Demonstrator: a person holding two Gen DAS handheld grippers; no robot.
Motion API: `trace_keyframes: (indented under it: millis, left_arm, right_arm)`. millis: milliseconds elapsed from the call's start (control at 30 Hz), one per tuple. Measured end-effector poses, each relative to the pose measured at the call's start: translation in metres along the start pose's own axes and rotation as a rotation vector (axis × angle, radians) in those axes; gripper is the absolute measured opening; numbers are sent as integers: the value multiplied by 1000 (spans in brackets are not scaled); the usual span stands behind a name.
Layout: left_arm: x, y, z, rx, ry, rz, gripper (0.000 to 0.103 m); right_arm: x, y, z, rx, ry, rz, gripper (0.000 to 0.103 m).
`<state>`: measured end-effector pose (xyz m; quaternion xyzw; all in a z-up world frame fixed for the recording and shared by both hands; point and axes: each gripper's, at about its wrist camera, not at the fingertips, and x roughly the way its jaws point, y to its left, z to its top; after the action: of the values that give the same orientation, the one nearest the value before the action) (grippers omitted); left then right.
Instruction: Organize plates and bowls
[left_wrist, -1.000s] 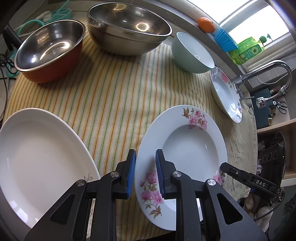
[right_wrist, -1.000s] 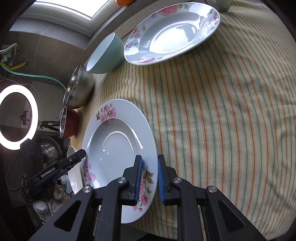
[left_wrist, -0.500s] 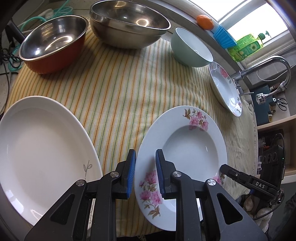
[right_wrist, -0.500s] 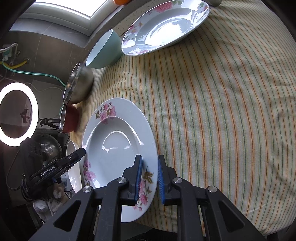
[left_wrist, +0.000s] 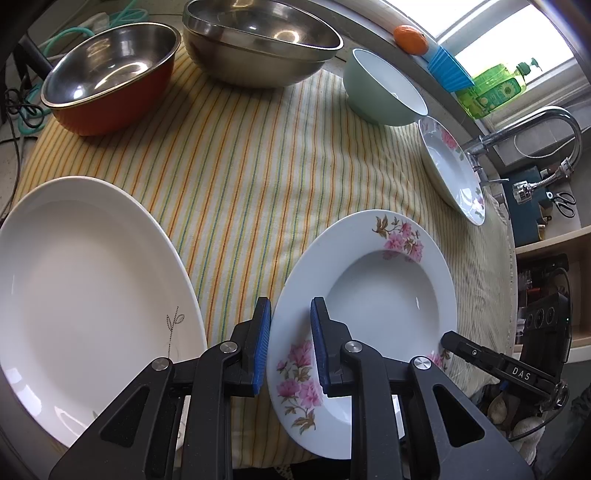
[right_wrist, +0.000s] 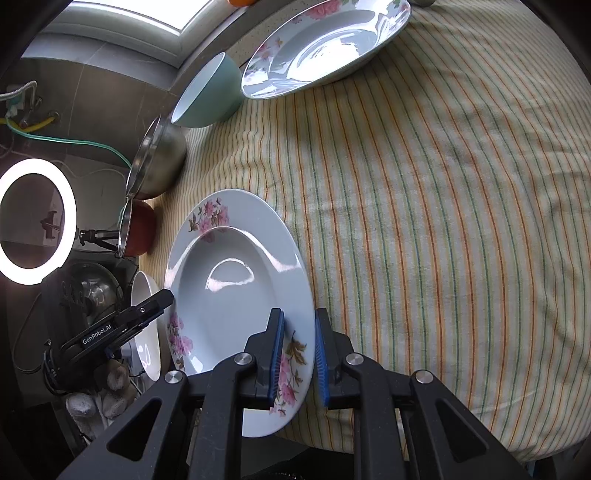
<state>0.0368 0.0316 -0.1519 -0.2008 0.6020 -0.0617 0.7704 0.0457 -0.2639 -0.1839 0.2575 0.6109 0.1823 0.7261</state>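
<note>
Both tools, left (left_wrist: 290, 345) and right (right_wrist: 298, 356), pinch opposite rims of the floral plate (left_wrist: 369, 291) at the desk's (right_wrist: 424, 221) near edge, where uneven lifting could tip it off.

Left gripper (left_wrist: 290, 347): matte black angular arms, ribbed blue finger pads (left_wrist: 263, 343), round silver screws at pivots, white "GenRobot.AI" lettering on side. Right gripper (right_wrist: 298, 356): same black frame, blue pads (right_wrist: 320, 362), silver screws, white "DAS" marking, thin black cable trailing behind
</note>
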Motion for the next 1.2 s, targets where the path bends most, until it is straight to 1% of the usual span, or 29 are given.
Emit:
trace_keyframes:
  millis: [367, 600, 800, 900, 967, 1100, 1200]
  left_arm:
    - [2, -1, 0, -4, -2, 4, 20]
    - [0, -1, 0, -2, -9, 13, 20]
    - [-9, -4, 2, 11, -42, 34, 20]
    - [-12, -4, 4, 7, -55, 39, 20]
    - [-14, -6, 5, 6, -63, 44, 20]
    - [-17, -11, 8, 0, -78, 41, 20]
    - [-19, -18, 11, -7, -89, 28, 20]
  right_arm:
    - [0, 0, -2, -2, 4, -2, 16]
    - [-1, 4, -2, -30, -2, -18, 16]
    - [-7, 6, -1, -63, -28, -63, 17]
    - [-12, 3, 1, -63, -35, -67, 20]
    - [-16, 1, 2, -69, -41, -77, 21]
    - [-27, -1, 6, -92, -60, -95, 21]
    - [-37, 1, 11, -128, -94, -123, 21]
